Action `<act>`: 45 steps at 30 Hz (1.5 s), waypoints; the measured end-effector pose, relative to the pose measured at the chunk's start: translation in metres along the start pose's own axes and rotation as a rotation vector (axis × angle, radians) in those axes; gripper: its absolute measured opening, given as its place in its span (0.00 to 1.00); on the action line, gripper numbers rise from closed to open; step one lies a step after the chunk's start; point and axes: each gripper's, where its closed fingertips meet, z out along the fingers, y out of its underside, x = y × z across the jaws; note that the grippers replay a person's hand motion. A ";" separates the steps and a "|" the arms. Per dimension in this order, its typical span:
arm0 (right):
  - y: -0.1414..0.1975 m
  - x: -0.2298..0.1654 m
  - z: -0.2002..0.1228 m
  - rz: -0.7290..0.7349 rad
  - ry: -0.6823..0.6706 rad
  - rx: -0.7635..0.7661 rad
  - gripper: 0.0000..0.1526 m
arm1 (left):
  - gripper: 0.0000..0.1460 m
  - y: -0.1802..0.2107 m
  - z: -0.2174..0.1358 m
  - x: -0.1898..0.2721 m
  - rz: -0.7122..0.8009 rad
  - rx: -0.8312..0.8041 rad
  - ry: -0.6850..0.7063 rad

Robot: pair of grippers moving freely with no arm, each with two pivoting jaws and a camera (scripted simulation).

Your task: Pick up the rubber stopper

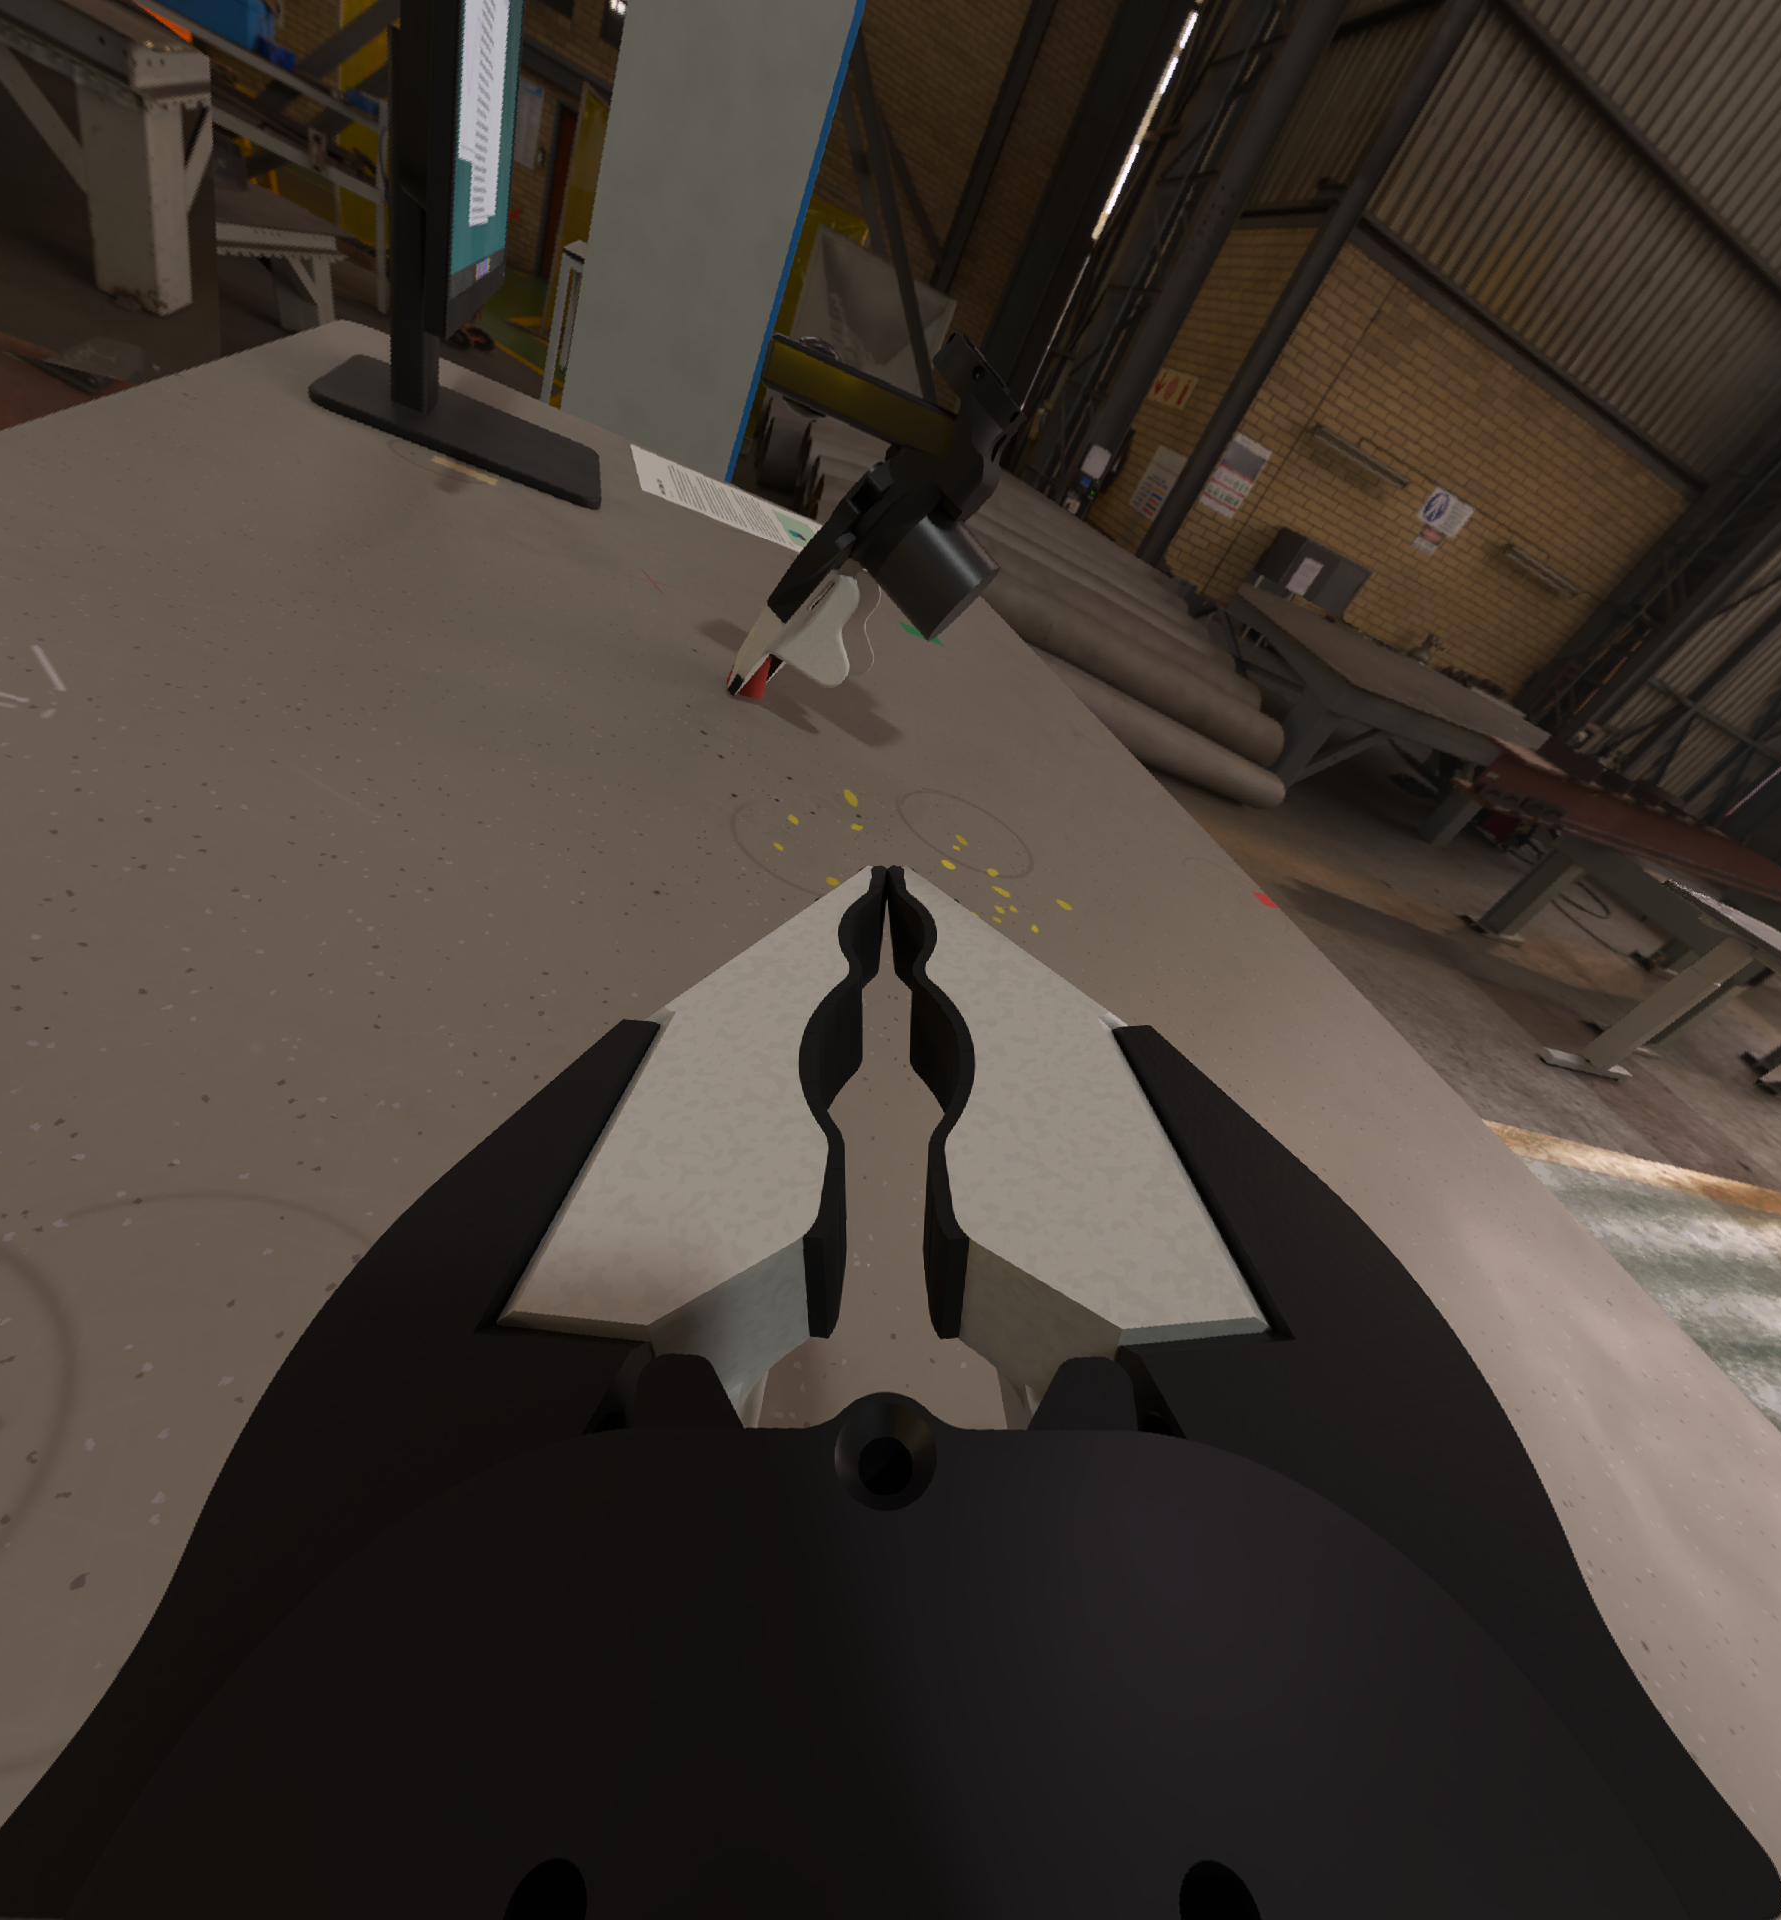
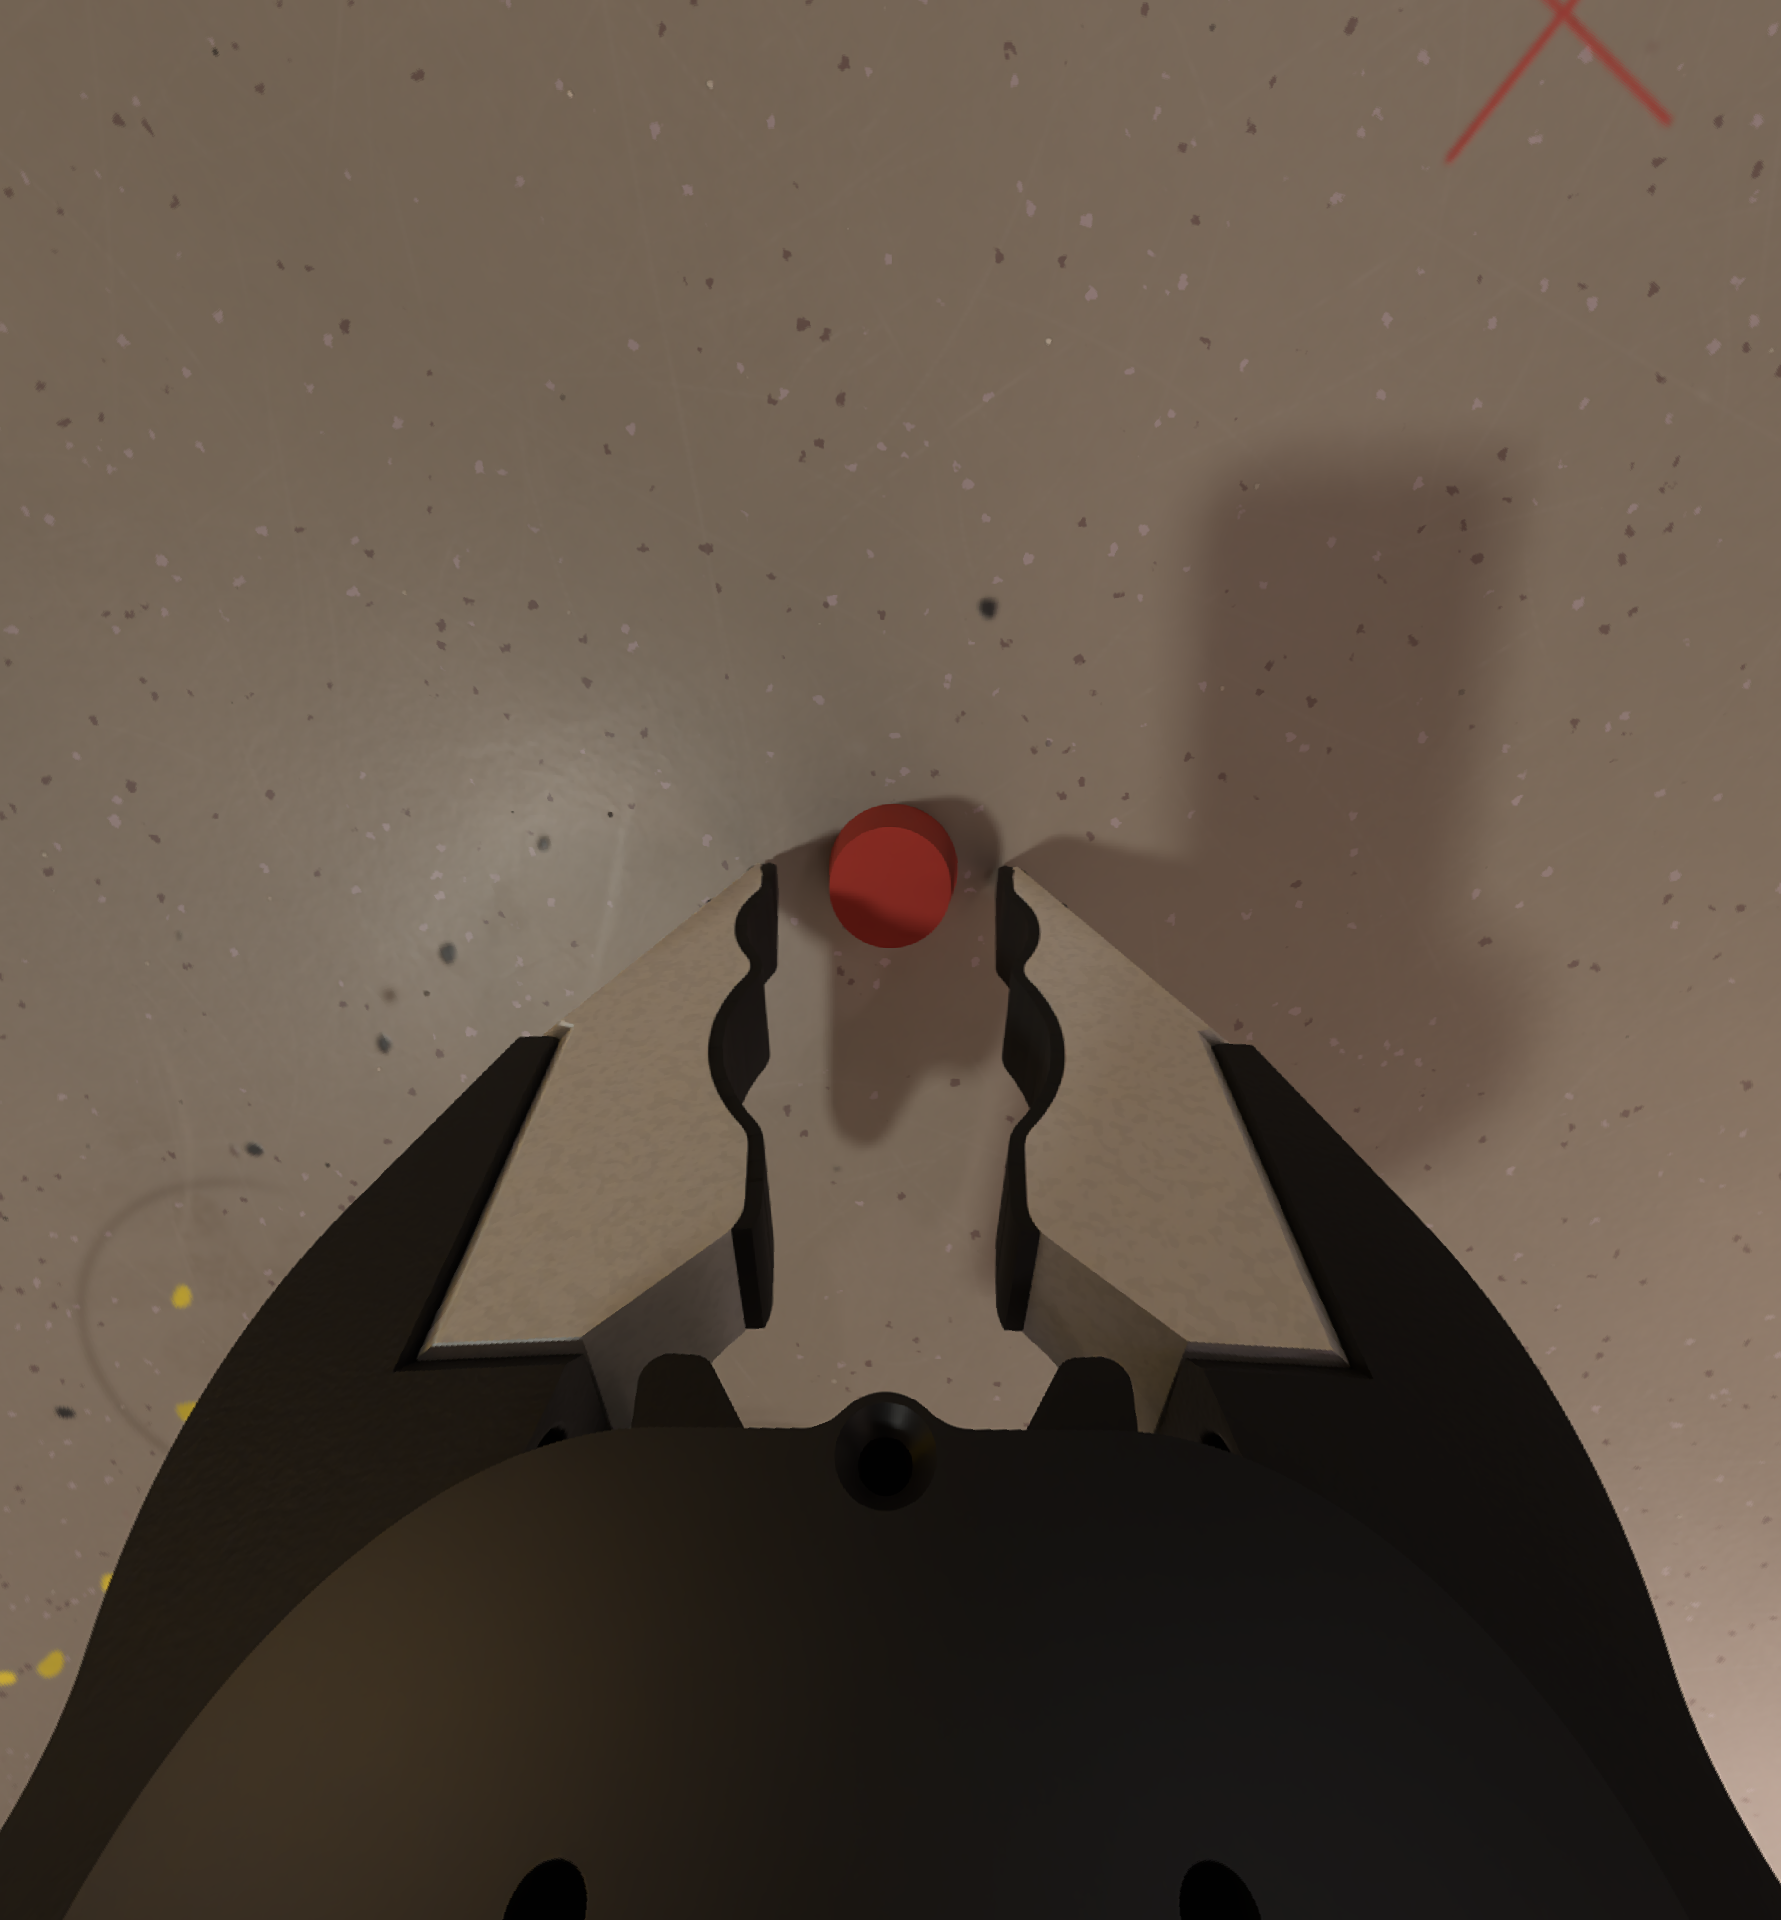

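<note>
The rubber stopper (image 2: 891, 876) is a small red plug standing on the speckled grey table (image 2: 553, 416). My right gripper (image 2: 886, 873) points down at it, open, with the stopper between the two fingertips and a gap on each side. In the left wrist view the right gripper (image 1: 756, 681) shows farther off, tilted down with its tips at the table, and a bit of the red stopper (image 1: 754, 683) shows at them. My left gripper (image 1: 886, 875) is shut and empty, held above the table nearer the front.
A monitor on a black stand (image 1: 455, 426) and a tall grey panel (image 1: 709, 229) stand at the table's far side, with a paper sheet (image 1: 720, 504) beside them. The table's right edge (image 1: 1281, 935) drops to the workshop floor. Yellow paint flecks (image 1: 969, 873) and a red cross (image 2: 1561, 73) mark the tabletop.
</note>
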 end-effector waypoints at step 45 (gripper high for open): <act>0.237 -0.271 -0.258 -0.957 0.066 0.918 0.16 | 0.31 0.027 -0.084 0.042 0.164 -0.101 -0.316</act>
